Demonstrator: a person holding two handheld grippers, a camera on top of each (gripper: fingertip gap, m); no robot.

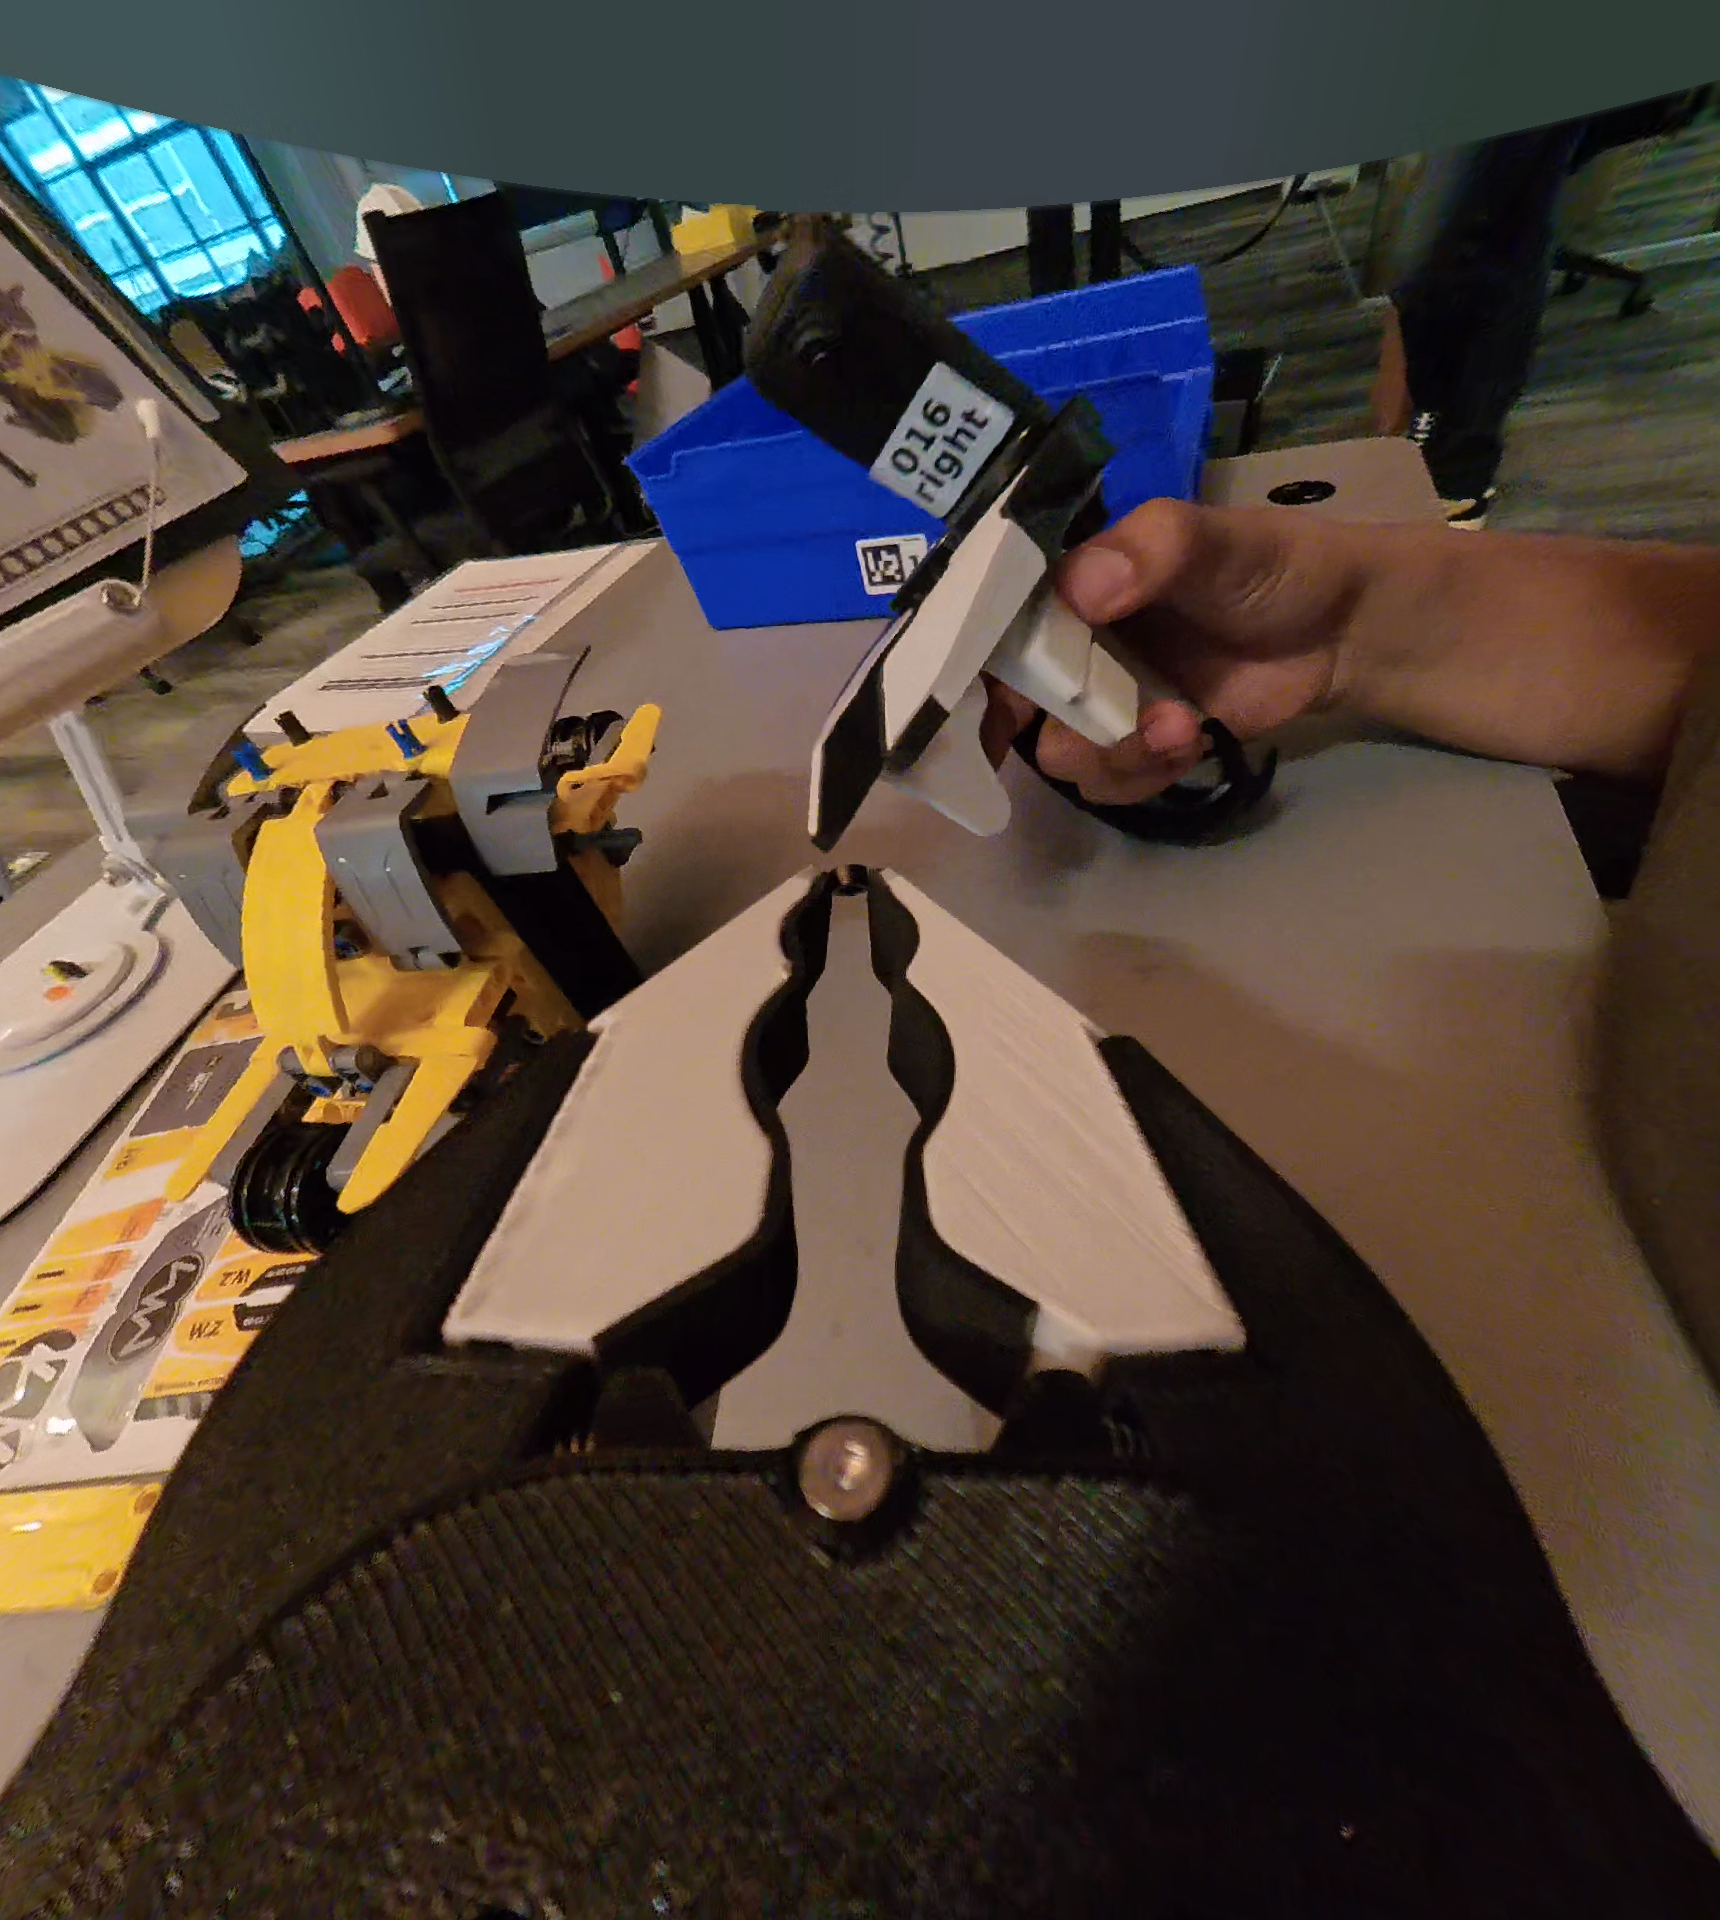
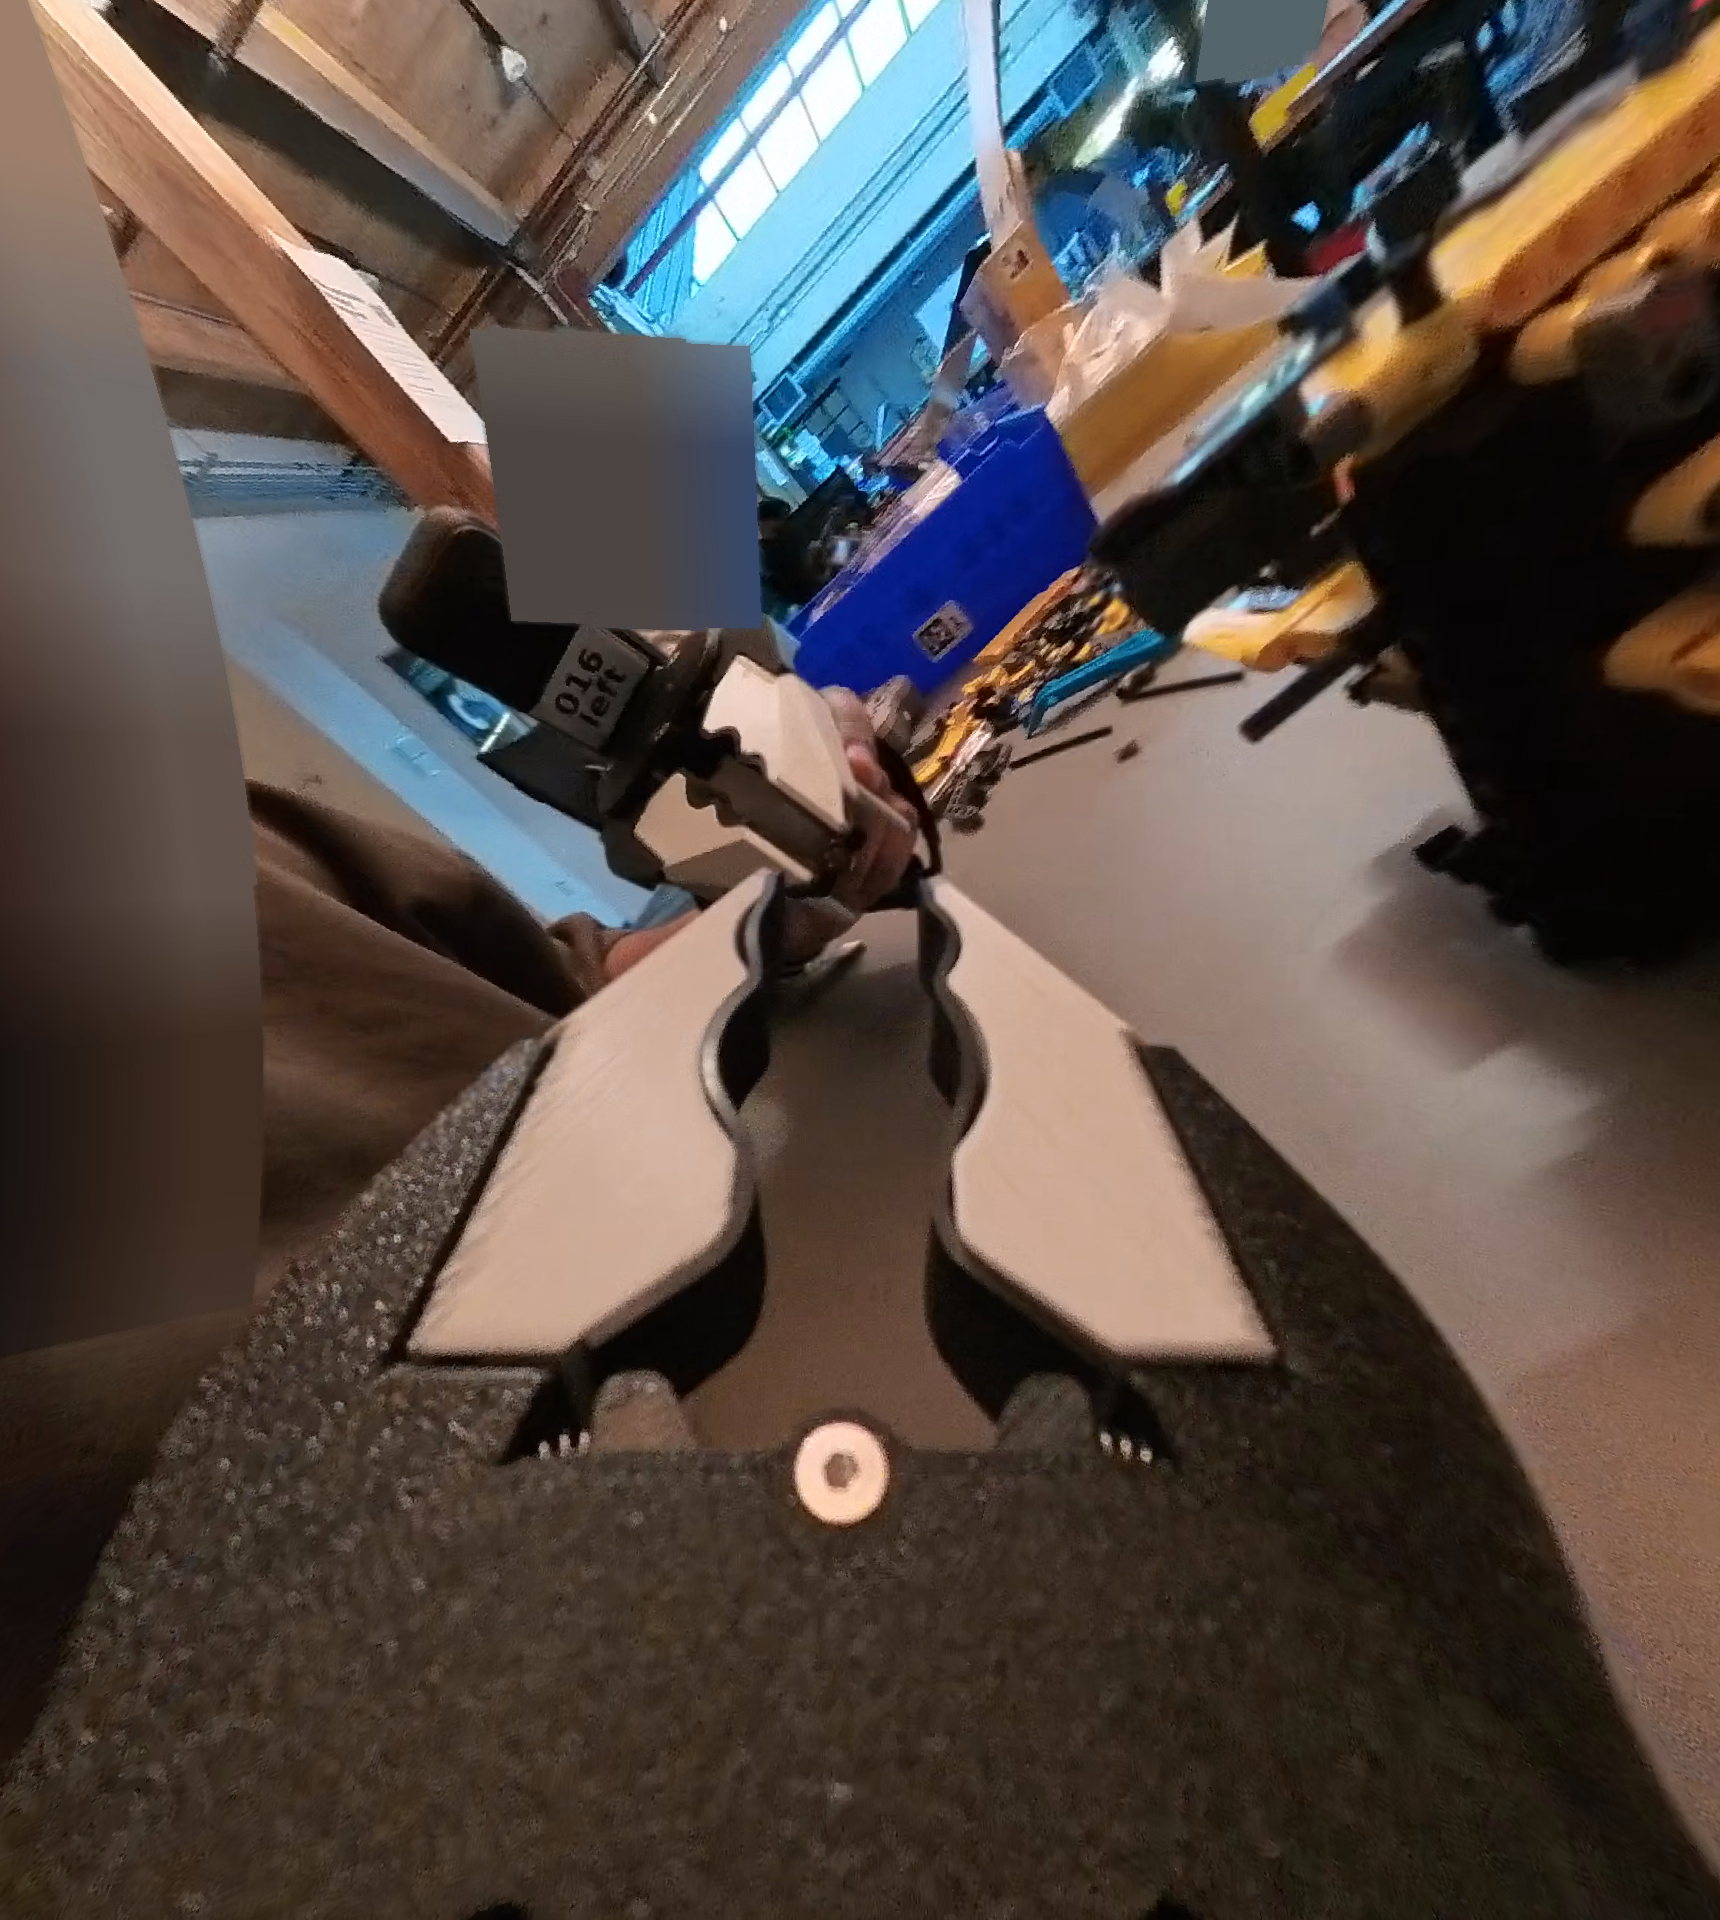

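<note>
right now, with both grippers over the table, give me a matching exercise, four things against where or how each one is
Things
1. left gripper
2. right gripper
3. blue bin
4. sticker sheet

Places or states
a. lying flat by the yellow model, at its black wheel
b. fingertips apart, holding nothing
c. on the far side of the table
d. tips closed on what looks like a small black piece

Pairs: 1-d, 2-b, 3-c, 4-a
</note>
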